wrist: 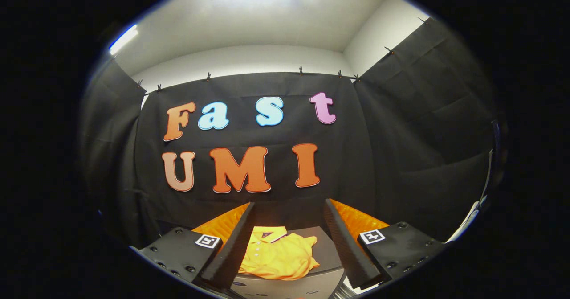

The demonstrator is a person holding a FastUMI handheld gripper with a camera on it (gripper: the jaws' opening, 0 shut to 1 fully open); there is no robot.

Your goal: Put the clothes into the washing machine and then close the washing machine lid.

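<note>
From my remote seat I log the scene left to right. A black cloth wall (111,156) hangs at the left, clipped along its top edge, with pale wall and ceiling above it and a strip light (123,38) high up.

Low down, the left finger (234,245) of the gripper (290,207) rises from its dark mount, which carries a small square marker (207,240). An orange ribbed surface shows just outside this finger.

Between the two fingers lies the shirt (278,256), an orange polo with its collar and button placket turned toward the back wall. It sits loosely folded on a grey flat surface (327,254), which I take to be the top of the washer; I cannot tell from here whether the lid is up or down. The shirt lies nearer the left finger, and part of its edge is hidden behind that finger, so I cannot say whether they touch.

The right finger (343,241) stands well apart from the left. The tongs are spread wide and grip nothing; a bare strip of grey surface separates the right finger from the shirt. Its mount bears a second marker (372,236), with more orange ribbing outside it.

At the right, black cloth (427,134) covers the side wall.
</note>
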